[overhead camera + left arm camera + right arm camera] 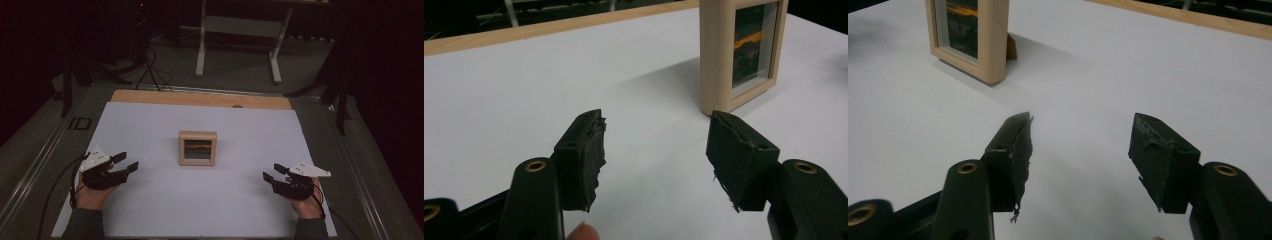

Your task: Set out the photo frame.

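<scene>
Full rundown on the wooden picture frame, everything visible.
The picture frame is small and nearly square, of pale, unfinished-looking wood with a deep border. Behind its glazing sits a dark picture with an orange streak, a narrow white inner edge around it. It stands upright near the middle of the white table, face toward the person. The right gripper view shows a brown prop behind it. Only the table touches it; the left gripper and right gripper are open and apart from it.
</scene>
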Tool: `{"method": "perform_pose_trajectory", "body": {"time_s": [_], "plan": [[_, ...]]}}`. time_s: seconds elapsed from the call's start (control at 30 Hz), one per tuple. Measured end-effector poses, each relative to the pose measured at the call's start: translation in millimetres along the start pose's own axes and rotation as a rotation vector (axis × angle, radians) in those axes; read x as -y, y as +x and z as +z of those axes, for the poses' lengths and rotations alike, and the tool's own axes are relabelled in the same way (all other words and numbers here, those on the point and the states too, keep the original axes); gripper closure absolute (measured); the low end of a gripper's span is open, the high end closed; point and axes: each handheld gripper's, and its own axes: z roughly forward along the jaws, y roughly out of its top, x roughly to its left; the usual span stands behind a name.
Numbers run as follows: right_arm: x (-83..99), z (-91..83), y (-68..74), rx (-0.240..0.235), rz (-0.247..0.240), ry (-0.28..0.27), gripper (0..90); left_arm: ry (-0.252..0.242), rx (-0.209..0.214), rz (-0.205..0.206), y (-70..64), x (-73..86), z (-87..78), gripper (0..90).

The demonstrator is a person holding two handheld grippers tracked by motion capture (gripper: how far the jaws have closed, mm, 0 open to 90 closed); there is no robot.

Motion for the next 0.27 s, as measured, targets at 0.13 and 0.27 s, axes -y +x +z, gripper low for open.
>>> {"method": "perform_pose_trajectory", "body": {"time_s": [0.13,0.27], "plan": [[10.1,-8.2,-2.5,0.004,0.013,-0.014,39.3,-0.010,-0.026,-0.030,7.5,7.8,-13.6,39.6],[14.0,-10.9,-5.7,0.020,0.026,-0.018,37.4,-0.005,-0.056,-0.024,9.3,11.4,-19.5,39.5]]}}
